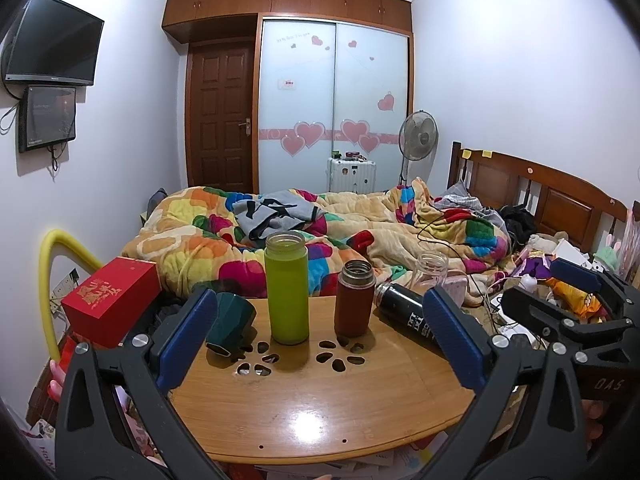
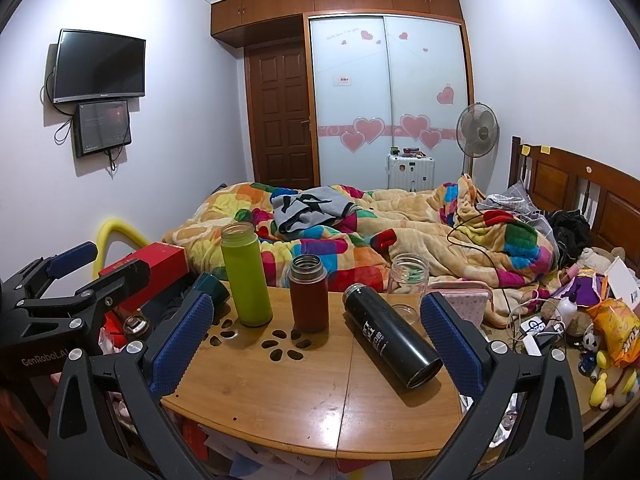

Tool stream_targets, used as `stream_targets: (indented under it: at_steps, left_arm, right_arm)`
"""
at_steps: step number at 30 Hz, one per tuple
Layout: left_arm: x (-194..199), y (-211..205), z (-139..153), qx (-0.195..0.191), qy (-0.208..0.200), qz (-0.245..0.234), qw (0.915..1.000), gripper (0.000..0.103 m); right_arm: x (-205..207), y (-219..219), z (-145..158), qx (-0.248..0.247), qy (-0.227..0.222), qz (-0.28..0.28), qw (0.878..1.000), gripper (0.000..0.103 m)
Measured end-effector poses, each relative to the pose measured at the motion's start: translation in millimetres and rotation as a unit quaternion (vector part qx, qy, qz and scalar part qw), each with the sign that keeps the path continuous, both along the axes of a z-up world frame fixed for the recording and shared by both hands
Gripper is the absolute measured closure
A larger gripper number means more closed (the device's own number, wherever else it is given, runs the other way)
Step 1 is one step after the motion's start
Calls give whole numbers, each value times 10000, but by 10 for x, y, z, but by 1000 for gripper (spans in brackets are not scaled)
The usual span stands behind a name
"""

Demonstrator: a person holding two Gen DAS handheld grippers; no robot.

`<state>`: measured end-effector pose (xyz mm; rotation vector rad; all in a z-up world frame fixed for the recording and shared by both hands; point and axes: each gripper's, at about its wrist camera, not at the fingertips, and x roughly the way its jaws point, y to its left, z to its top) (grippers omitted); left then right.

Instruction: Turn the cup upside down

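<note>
A dark green faceted cup (image 1: 231, 327) lies tilted on its side at the left of the wooden table (image 1: 320, 412); in the right wrist view (image 2: 212, 286) it is partly hidden behind the left finger. A black flask (image 2: 390, 338) lies on its side at the right, also in the left wrist view (image 1: 404, 314). A lime green bottle (image 1: 287, 288), a brown flask (image 1: 354, 298) and a clear glass jar (image 2: 408, 276) stand upright. My left gripper (image 1: 320, 340) is open and empty above the table. My right gripper (image 2: 316, 340) is open and empty, the black flask between its fingers.
A red box (image 1: 112, 300) sits left of the table beside a yellow tube (image 1: 52, 272). A bed with a colourful quilt (image 1: 320, 232) lies behind. Toys and snack bags (image 2: 600, 328) clutter the right. Papers (image 2: 256, 464) lie under the table.
</note>
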<state>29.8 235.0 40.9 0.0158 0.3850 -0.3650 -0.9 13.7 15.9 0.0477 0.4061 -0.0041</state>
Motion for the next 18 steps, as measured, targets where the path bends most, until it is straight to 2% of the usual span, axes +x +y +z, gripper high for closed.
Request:
stream_targets:
  at_steps: [7,14,17,18]
  left_arm:
    - [274,-170,-189,56,294,-141,9995,0]
    - [859,-571,-571,-1,912,-515,9945,0]
    - [1188,-784,-781,42,1266,-641,9899,19]
    - [1336,-862,-875,49,1453,-688,9870,20]
  right_arm:
    - [117,-116,-61,117,36,-45,9999,0]
    - [339,-372,-298,83,243,-255,9993,0]
    - [422,-492,-402,153,350,-317,9988,0]
    - [450,-540,-440,185,390,-341,9985,0]
